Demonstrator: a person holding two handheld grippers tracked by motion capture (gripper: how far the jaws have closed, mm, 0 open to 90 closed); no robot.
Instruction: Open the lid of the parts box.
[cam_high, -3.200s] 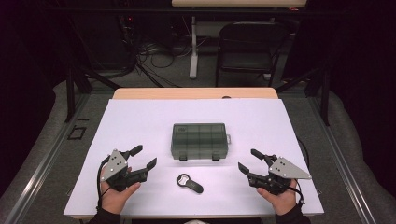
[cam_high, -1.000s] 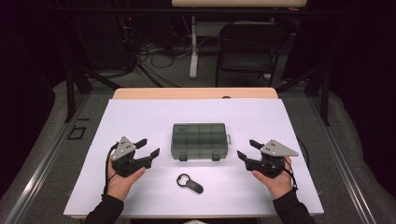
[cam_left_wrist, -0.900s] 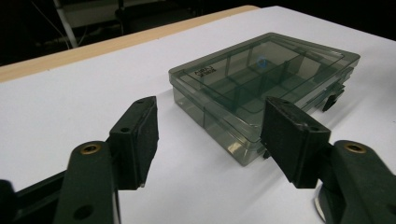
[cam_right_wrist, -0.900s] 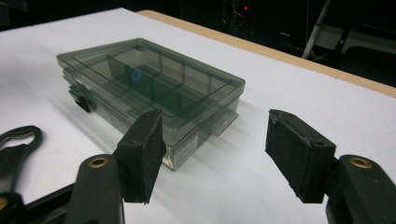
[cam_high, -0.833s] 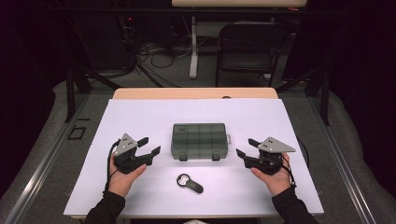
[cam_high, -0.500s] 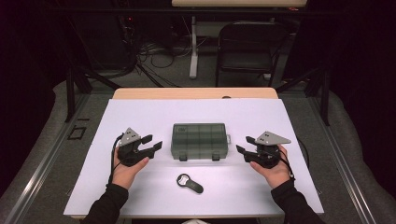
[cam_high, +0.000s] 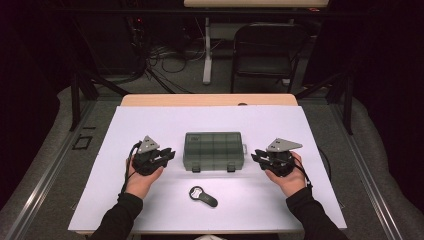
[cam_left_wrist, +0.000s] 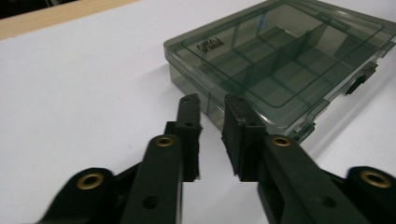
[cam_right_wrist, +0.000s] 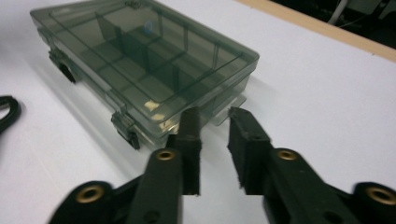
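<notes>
Two grippers, L (cam_high: 169, 154) & R (cam_high: 256, 156), flank compartment box (cam_high: 213, 150); jaws just narrowed, nothing grasped.

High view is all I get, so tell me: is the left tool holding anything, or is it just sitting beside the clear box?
Observer: It holds nothing. The left tool has just been closing with nothing between its jaws. A narrow gap is left, and it points at a near corner of the box.
Operator: And the right tool?
Observer: Same there. The right tool has just been closing on nothing, and it is aimed at the box's end, near a small flat tab.
Operator: Anything inside the box?
Observer: The compartments that show through the shut lid look empty; I see only dividers.
</notes>
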